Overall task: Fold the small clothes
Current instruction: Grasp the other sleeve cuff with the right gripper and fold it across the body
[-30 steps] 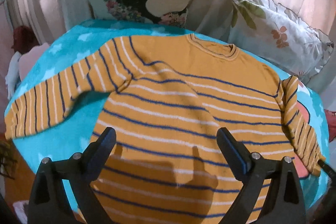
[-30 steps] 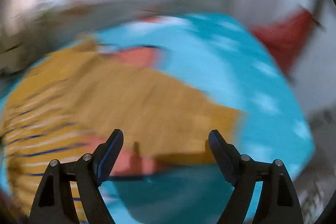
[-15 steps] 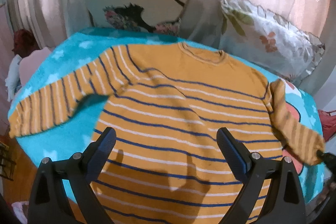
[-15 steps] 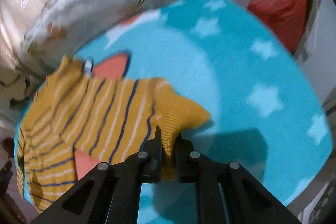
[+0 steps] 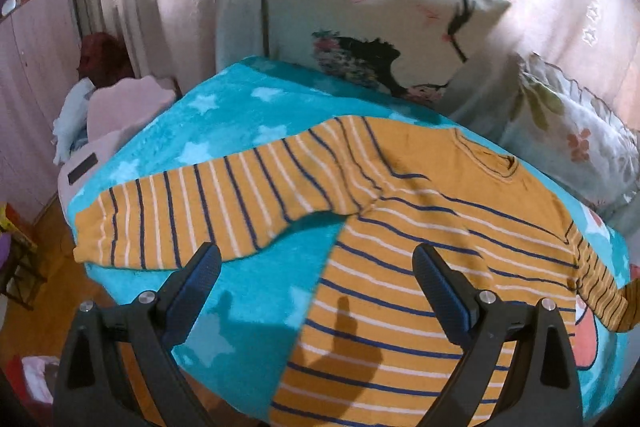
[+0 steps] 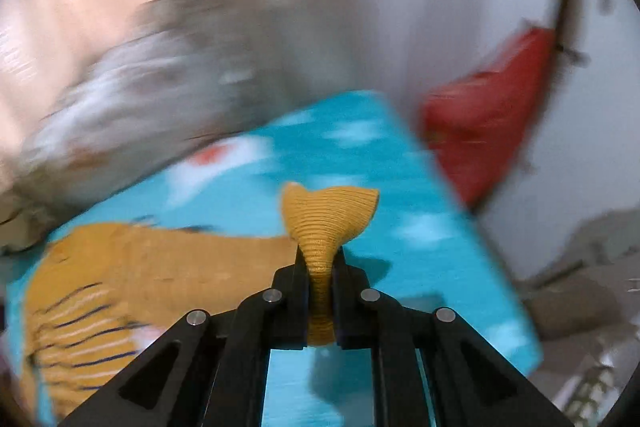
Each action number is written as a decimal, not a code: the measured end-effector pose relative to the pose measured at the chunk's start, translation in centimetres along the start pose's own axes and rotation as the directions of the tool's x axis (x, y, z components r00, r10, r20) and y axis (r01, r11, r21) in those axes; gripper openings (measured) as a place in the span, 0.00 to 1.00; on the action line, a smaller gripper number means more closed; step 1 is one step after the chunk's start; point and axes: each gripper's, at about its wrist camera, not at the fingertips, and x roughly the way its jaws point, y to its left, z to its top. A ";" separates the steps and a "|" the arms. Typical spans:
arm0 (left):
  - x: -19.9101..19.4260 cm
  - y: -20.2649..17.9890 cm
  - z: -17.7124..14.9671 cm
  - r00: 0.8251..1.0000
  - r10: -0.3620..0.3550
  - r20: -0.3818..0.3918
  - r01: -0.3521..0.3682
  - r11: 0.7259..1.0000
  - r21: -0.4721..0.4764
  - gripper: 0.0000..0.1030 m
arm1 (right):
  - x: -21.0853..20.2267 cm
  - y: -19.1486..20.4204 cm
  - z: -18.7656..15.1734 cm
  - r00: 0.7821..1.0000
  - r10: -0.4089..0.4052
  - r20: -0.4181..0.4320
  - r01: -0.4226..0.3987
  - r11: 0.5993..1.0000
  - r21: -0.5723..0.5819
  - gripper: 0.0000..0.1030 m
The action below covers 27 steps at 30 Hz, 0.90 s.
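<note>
A mustard yellow sweater [image 5: 420, 239] with blue and white stripes lies spread flat on a turquoise star blanket [image 5: 240, 291]. Its left sleeve [image 5: 192, 219] stretches out to the left. My left gripper [image 5: 316, 271] is open and empty, hovering above the gap between that sleeve and the body. My right gripper [image 6: 320, 259] is shut on the cuff of the right sleeve [image 6: 328, 223] and holds it lifted off the blanket [image 6: 420, 235]. That lifted sleeve also shows in the left wrist view [image 5: 604, 291] at the far right.
Two pillows [image 5: 372, 27] [image 5: 572, 143] lean against pink curtains behind the sweater. A pink bundle [image 5: 120, 115] sits off the bed's left edge, over a wooden floor [image 5: 36, 291]. A red cloth [image 6: 488, 135] hangs beyond the bed's right side.
My right gripper shut on the right sleeve's cuff and lifted it. My left gripper swung left, staying open, so the left sleeve now lies in front of it.
</note>
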 end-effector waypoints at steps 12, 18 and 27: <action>2.8 11.8 2.5 1.000 -0.019 -0.020 0.018 0.998 -0.058 0.93 | 7.0 34.2 -9.2 0.799 0.500 -0.334 -0.560 0.820 -0.115 0.09; 3.9 18.2 2.6 0.999 0.015 -0.043 -0.021 0.989 -0.149 0.93 | 12.0 44.5 -14.9 0.753 0.460 -0.470 -0.592 0.785 -0.180 0.09; 5.4 24.7 2.2 0.997 0.027 -0.072 -0.047 0.958 -0.283 0.93 | 12.5 51.1 -18.4 0.748 0.397 -0.532 -0.607 0.734 -0.305 0.49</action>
